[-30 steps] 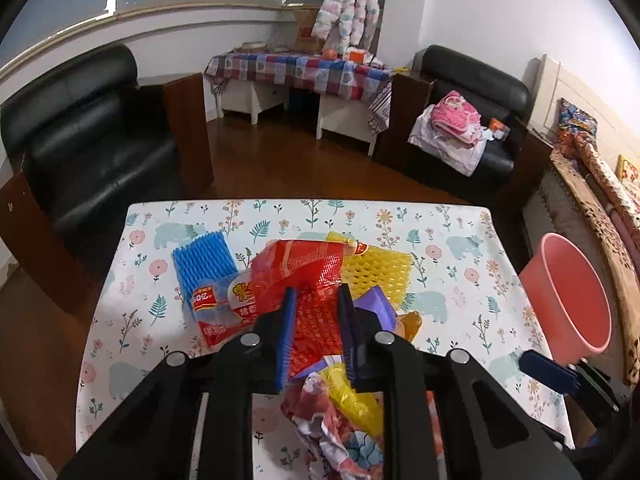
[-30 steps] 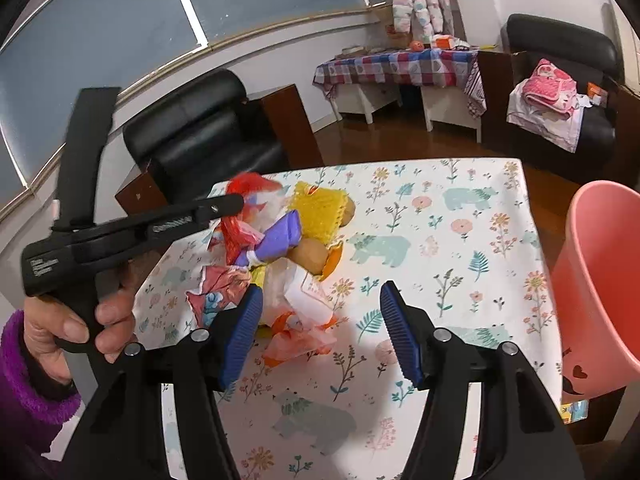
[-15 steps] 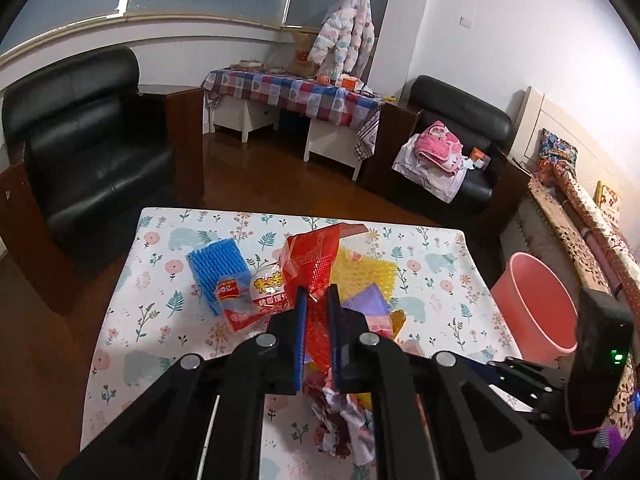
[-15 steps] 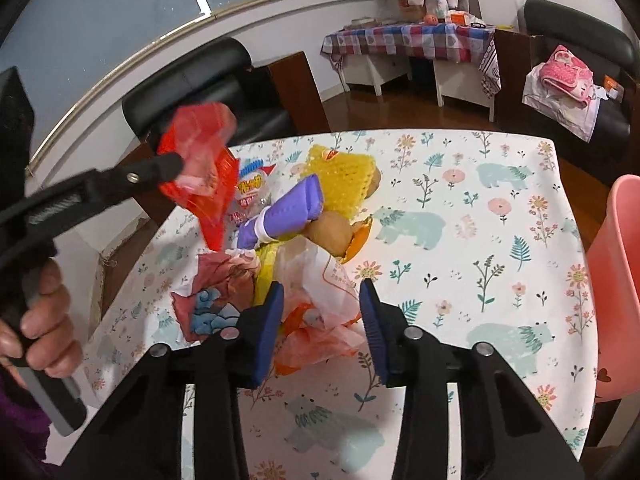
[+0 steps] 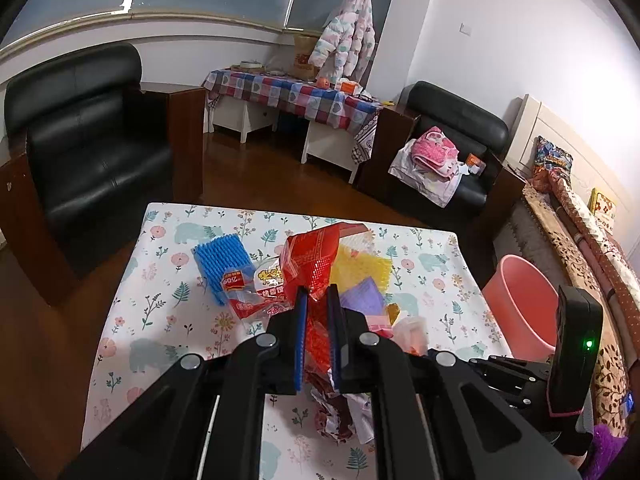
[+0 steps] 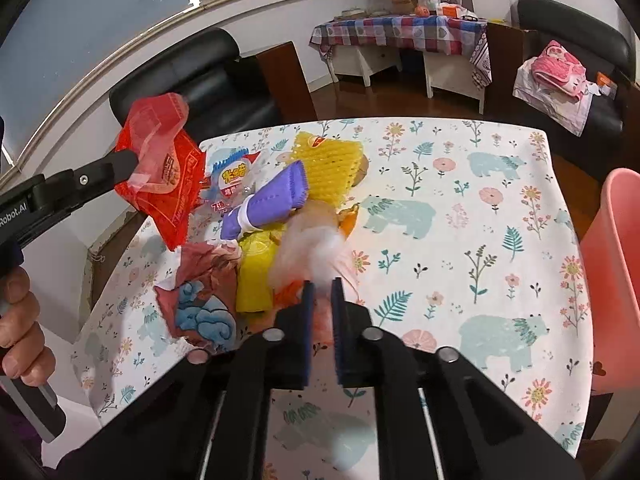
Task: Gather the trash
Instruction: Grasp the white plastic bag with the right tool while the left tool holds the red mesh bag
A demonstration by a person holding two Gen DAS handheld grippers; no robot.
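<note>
A pile of trash lies on the floral tablecloth (image 6: 460, 200): a yellow foam net (image 6: 328, 168), a purple foam sleeve (image 6: 268, 204), a blue foam net (image 5: 220, 260), a clear snack bag (image 5: 256, 288) and crumpled wrappers (image 6: 208, 296). My left gripper (image 5: 318, 300) is shut on a red plastic wrapper (image 5: 312, 256) and holds it lifted above the pile; it also shows in the right wrist view (image 6: 160, 168). My right gripper (image 6: 322, 292) is shut on a white-and-orange plastic bag (image 6: 316, 248) at the pile's near edge.
A pink bin (image 5: 524, 308) stands on the floor by the table's right side; it also shows in the right wrist view (image 6: 616, 264). Black armchairs (image 5: 88, 140) stand beyond the table. A bed (image 5: 580, 232) runs along the right.
My left gripper has lifted the red wrapper up off the pile. My right gripper has moved onto the white-and-orange bag and closed on it.
</note>
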